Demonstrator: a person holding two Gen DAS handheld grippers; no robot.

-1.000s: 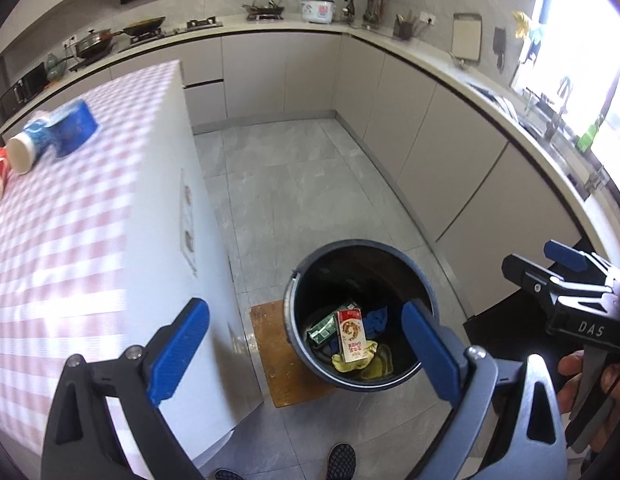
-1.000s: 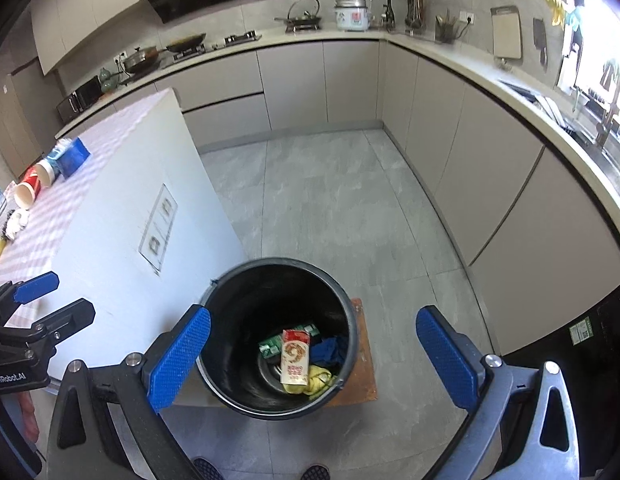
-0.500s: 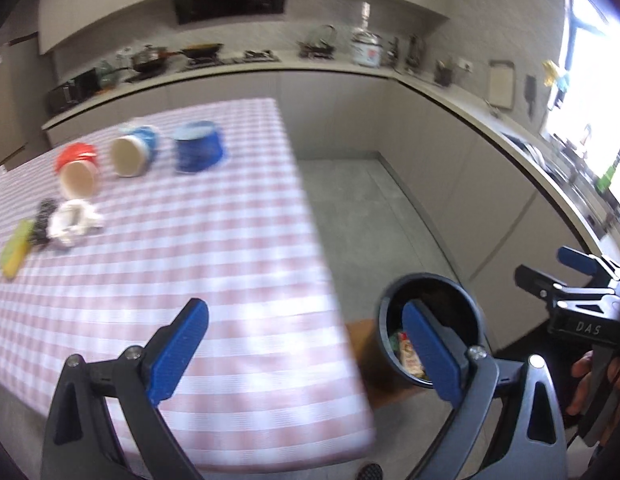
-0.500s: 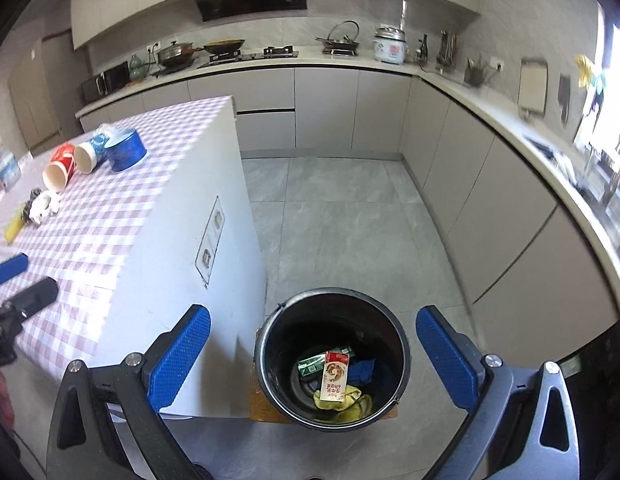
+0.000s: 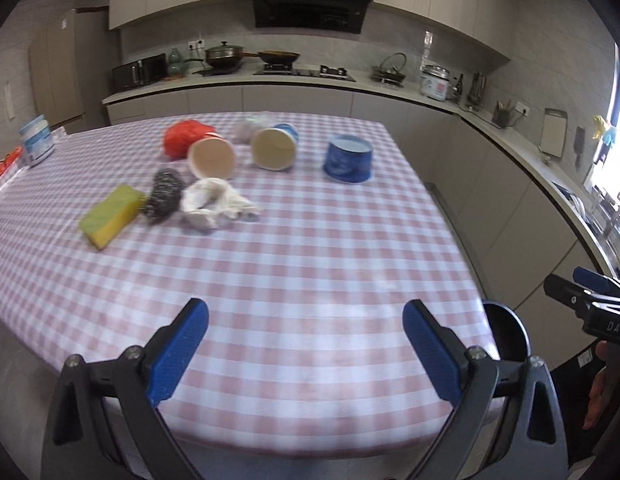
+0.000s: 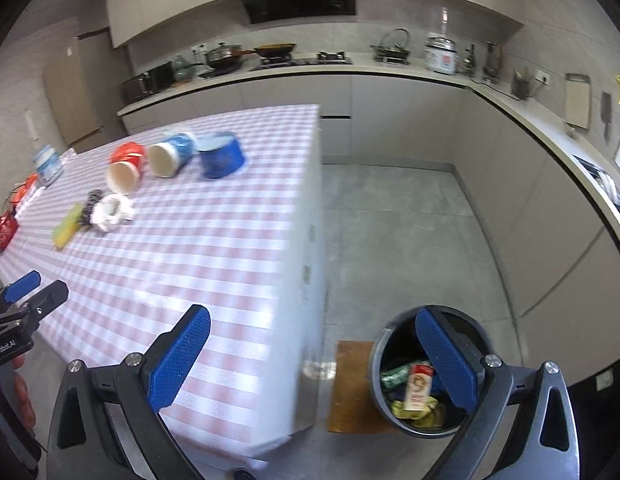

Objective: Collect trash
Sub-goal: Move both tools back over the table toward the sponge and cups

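Trash: your crumpled tissue [image 5: 214, 205] lies well ahead of the left gripper [image 5: 306, 346].
Tongs: left and right gripper [image 6: 314, 356] spread, empty.
Change: you swung from bin [image 6: 380, 364] to table [image 5: 310, 264].

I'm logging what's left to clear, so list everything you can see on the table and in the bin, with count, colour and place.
paper cups: 2, red and blue, tipped over, far side of table
blue tub: 1, right of cups
crumpled tissue: 1, white, in front of red cup
steel scourer: 1, grey, left of tissue
sponge: 1, yellow-green, left of scourer
red bag: 1, behind red cup
bin: 1, black, on floor beside table
carton: 1, red-white, in bin
left gripper: open, empty
right gripper: open, empty
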